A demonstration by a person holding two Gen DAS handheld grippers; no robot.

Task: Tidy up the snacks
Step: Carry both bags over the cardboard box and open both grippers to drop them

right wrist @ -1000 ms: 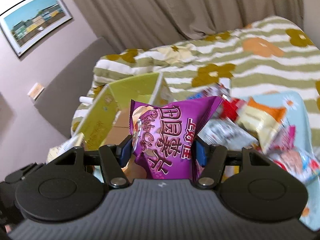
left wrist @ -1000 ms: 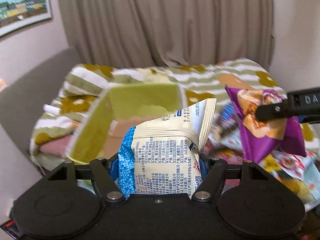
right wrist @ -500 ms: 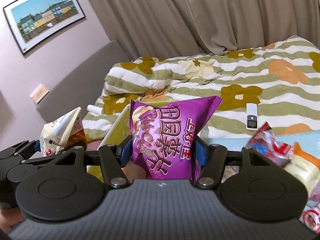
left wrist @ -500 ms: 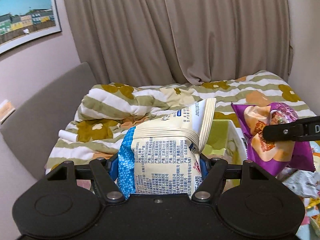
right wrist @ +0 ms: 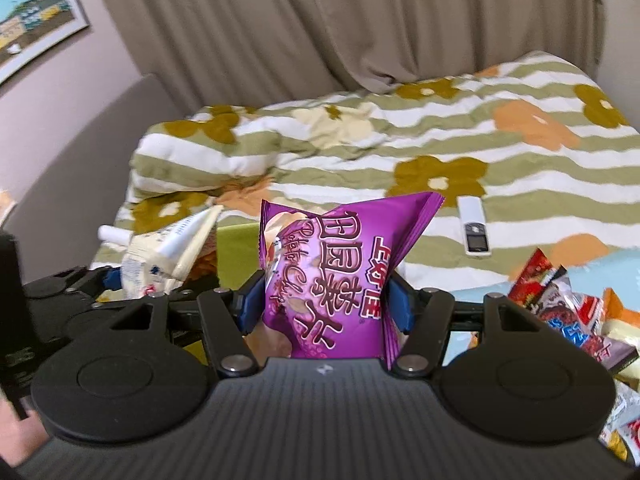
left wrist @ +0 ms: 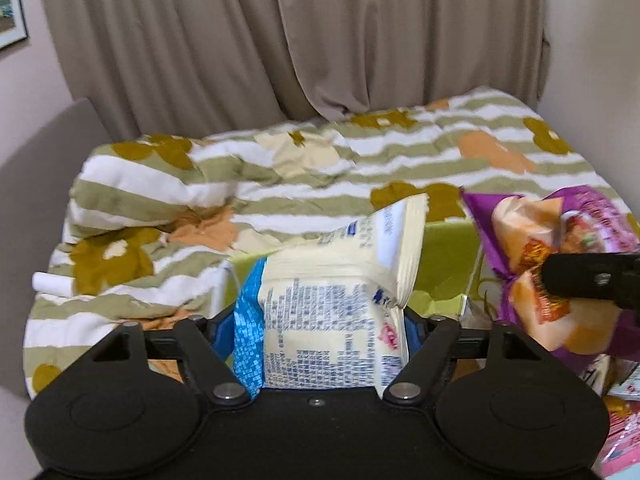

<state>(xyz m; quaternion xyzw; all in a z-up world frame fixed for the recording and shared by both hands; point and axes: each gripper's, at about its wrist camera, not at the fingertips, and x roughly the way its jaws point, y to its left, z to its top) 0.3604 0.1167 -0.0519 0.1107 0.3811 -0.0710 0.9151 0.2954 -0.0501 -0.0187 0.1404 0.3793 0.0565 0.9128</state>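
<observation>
My left gripper (left wrist: 320,320) is shut on a cream and blue snack bag (left wrist: 332,312), held up in front of a yellow-green box (left wrist: 444,264) on the bed. The bag also shows in the right wrist view (right wrist: 172,252). My right gripper (right wrist: 324,304) is shut on a purple chip bag (right wrist: 332,280), held just right of the left one above the same box (right wrist: 236,252). In the left wrist view the purple bag (left wrist: 560,256) hangs at the right edge. A pile of loose snack packets (right wrist: 576,320) lies at the right.
A green, white and orange flowered quilt (left wrist: 312,172) covers the bed. A white remote (right wrist: 474,232) lies on it right of the box. A grey headboard (left wrist: 44,168) is at the left, curtains (left wrist: 320,40) behind, a framed picture (right wrist: 32,12) on the wall.
Both grippers have kept hold of their bags. The views have lifted and shifted, so the box now sits lower and mostly behind the bags, and more quilt shows.
</observation>
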